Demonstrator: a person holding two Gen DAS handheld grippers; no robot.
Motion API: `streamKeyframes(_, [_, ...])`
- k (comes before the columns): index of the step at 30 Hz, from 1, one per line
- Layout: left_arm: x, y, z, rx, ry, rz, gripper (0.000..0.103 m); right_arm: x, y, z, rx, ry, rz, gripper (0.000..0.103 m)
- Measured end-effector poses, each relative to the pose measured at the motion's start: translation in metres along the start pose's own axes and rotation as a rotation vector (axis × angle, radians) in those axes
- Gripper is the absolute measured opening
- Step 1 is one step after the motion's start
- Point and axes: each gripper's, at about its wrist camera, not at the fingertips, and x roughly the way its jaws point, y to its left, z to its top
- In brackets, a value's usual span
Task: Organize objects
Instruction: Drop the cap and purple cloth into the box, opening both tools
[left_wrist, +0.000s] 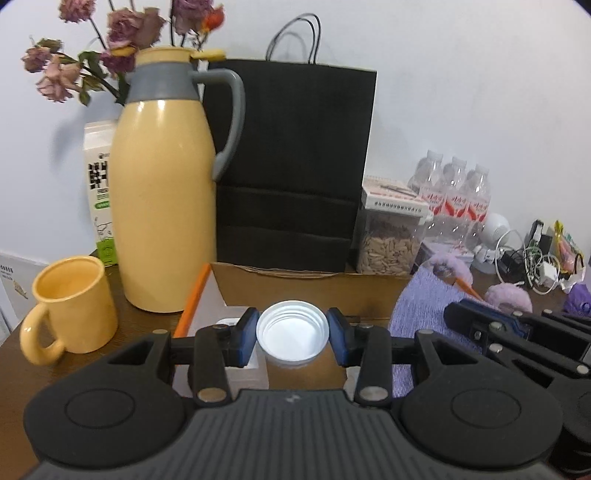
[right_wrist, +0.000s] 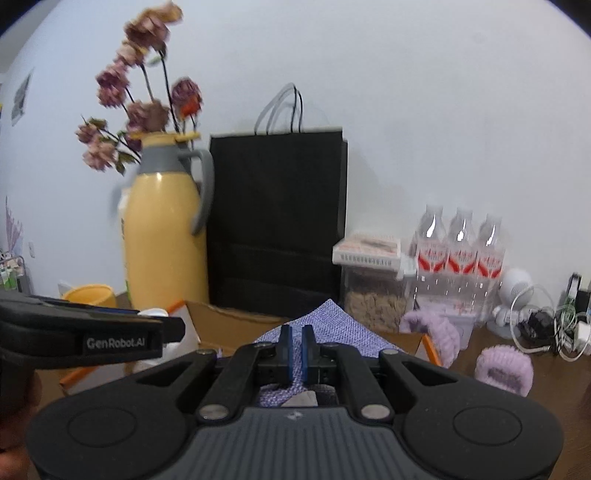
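My left gripper (left_wrist: 291, 332) is shut on a white plastic cup (left_wrist: 292, 329), seen from above with its mouth open, held over an open cardboard box (left_wrist: 310, 288). My right gripper (right_wrist: 295, 354) is shut on a purple knitted cloth (right_wrist: 325, 325), lifted over the same box (right_wrist: 229, 317). The cloth also shows in the left wrist view (left_wrist: 424, 310), with the right gripper (left_wrist: 480, 317) beside it. The left gripper shows at the left of the right wrist view (right_wrist: 147, 325).
A yellow thermos jug (left_wrist: 162, 214), a yellow mug (left_wrist: 70, 310), a black paper bag (left_wrist: 295, 166), dried flowers (left_wrist: 122, 33), a jar of seeds (left_wrist: 391, 236), three water bottles (left_wrist: 454, 195), purple fluffy slippers (right_wrist: 502, 369) and tangled cables (left_wrist: 532, 262) stand on the brown table (left_wrist: 122, 325).
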Motion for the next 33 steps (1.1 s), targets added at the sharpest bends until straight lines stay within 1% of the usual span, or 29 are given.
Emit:
streamKeyframes(1, [0.005, 0.0, 0.0, 0.009, 0.005, -0.001, 0.042, 0.006, -0.002, -0.003, 0.0, 0.02, 0.0, 0.004])
streamKeyframes(3, [0.011, 0.0, -0.002, 0.024, 0.013, 0.005, 0.055, 0.017, -0.006, -0.007, 0.002, 0.071, 0.004, 0.007])
streamKeyframes(4, [0.014, 0.001, -0.003, 0.03, 0.018, 0.006, 0.075, 0.021, -0.009, -0.01, 0.007, 0.094, -0.003, 0.008])
streamKeyframes(5, [0.017, 0.001, -0.003, 0.029, 0.018, 0.012, 0.097, 0.024, -0.011, -0.011, 0.009, 0.11, -0.01, 0.015])
streamKeyframes(6, [0.017, 0.003, -0.004, 0.025, 0.014, 0.025, 0.103, 0.027, -0.013, -0.013, 0.013, 0.127, -0.019, 0.036])
streamKeyframes(7, [0.018, 0.004, -0.005, 0.018, 0.008, 0.045, 0.103, 0.028, -0.015, -0.013, 0.022, 0.138, -0.032, 0.051])
streamKeyframes(8, [0.019, 0.006, -0.005, 0.011, 0.014, 0.055, 0.103, 0.03, -0.017, -0.015, 0.03, 0.146, -0.051, 0.081])
streamKeyframes(9, [0.021, 0.008, -0.004, 0.004, 0.024, 0.053, 0.103, 0.03, -0.017, -0.015, 0.028, 0.152, -0.059, 0.097])
streamKeyframes(12, [0.023, 0.013, -0.003, -0.026, 0.042, 0.063, 0.103, 0.033, -0.019, -0.016, 0.036, 0.165, -0.067, 0.103])
streamKeyframes(16, [0.02, 0.012, -0.002, -0.023, 0.036, 0.066, 0.103, 0.033, -0.017, -0.016, 0.032, 0.172, -0.064, 0.103])
streamKeyframes(22, [0.013, 0.009, 0.0, -0.016, 0.023, 0.068, 0.103, 0.026, -0.014, -0.012, 0.021, 0.16, -0.056, 0.103])
streamKeyframes(26, [-0.004, 0.008, 0.004, -0.022, -0.012, 0.061, 0.103, 0.015, -0.011, -0.007, 0.011, 0.137, -0.056, 0.103])
streamKeyframes(30, [-0.031, 0.009, 0.005, -0.023, -0.054, 0.056, 0.103, -0.01, -0.006, 0.0, -0.007, 0.088, -0.059, 0.103])
streamKeyframes(33, [-0.053, 0.012, 0.003, -0.035, -0.067, 0.054, 0.103, -0.031, -0.003, 0.004, -0.007, 0.06, -0.053, 0.103])
